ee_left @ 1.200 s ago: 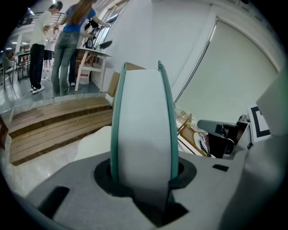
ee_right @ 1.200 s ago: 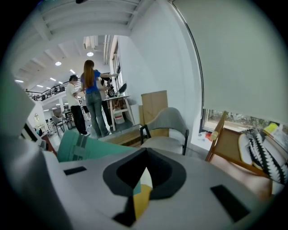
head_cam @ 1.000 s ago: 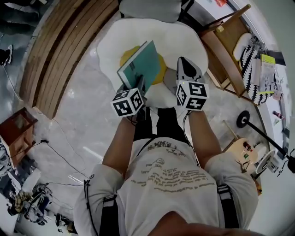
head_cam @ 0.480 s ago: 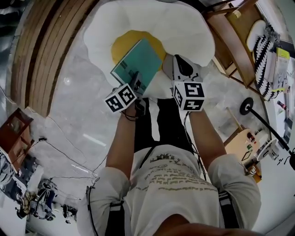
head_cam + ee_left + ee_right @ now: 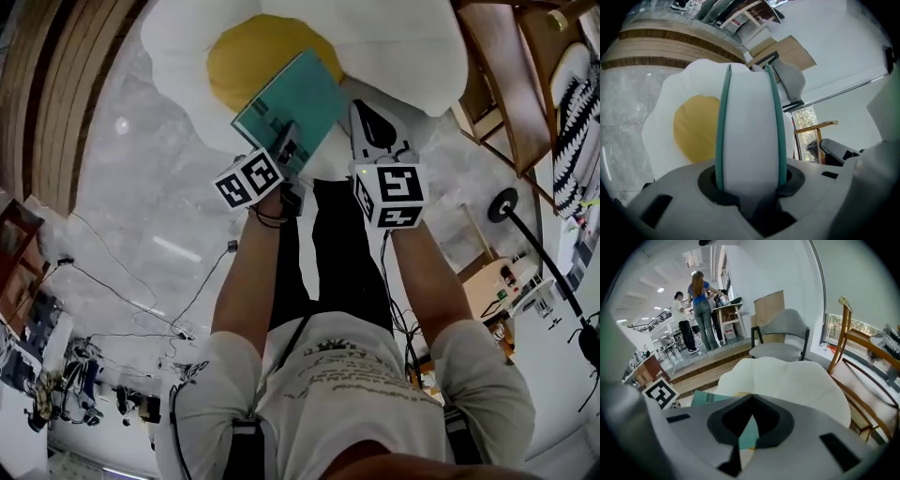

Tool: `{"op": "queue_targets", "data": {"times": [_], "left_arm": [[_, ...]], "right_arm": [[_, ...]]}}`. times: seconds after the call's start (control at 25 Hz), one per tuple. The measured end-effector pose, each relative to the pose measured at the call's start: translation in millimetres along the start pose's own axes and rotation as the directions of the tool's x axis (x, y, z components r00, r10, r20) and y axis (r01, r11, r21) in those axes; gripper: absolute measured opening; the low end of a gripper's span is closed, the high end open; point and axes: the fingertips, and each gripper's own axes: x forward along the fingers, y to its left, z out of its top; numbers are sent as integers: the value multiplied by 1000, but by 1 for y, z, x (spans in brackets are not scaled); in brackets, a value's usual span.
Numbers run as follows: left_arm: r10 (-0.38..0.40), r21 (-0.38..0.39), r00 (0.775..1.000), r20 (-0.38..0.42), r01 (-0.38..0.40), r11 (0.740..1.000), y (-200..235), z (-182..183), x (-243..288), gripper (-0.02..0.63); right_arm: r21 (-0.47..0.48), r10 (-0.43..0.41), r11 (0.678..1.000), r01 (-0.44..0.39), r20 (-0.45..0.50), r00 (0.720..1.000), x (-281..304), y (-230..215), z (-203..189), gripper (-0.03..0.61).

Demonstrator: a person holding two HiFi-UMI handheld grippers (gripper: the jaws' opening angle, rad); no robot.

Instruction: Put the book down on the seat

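Left gripper (image 5: 284, 148): your jaws are clamped on the near edge of the teal book (image 5: 291, 105), white pages squeezed between them
Book: tilted over the seat's near rim, far corner over the yellow yolk patch (image 5: 246, 54); can't tell if it touches the cushion
Right gripper (image 5: 371, 120): jaws pinched together, nothing in them, just beside the book at its 3 o'clock
Seat (image 5: 403, 47): white fried-egg-shaped cushion at your 12 o'clock
Floor (image 5: 159, 187): pale glossy marble, cables (image 5: 122, 300) trailing at 8 o'clock
Room: wooden steps (image 5: 56, 84) at 10 o'clock, wooden chair (image 5: 506, 84) at 2 o'clock, grey chair (image 5: 780, 336) beyond the seat, two people (image 5: 698, 305) standing way back
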Motion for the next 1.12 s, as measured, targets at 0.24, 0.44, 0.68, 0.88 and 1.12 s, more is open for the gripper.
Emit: {"op": "queue_targets", "data": {"times": [0.24,0.44,0.68,0.88,1.12], "left_arm": [[-39,-63,998,-56,36,997,27,-29,31,170],[-70,-145,996,-51,62,987,47,-38,57,169],[-120,-350,993,-1,112,930,67,-43,77,169],[-97,-501,994,58,113,858,82,-58,81,169],[-67,-545,996,66,92,833,87,-87,97,170]], "right_arm": [[27,0,1000,1,-24,1000,17,-3,-32,27],[24,5,1000,-4,-22,1000,27,-5,-55,26],[46,3,999,-1,-50,999,37,-8,-85,26],[55,2,998,1,-50,999,30,-12,-90,26],[22,7,1000,-6,-45,999,27,-13,-98,27]]}}
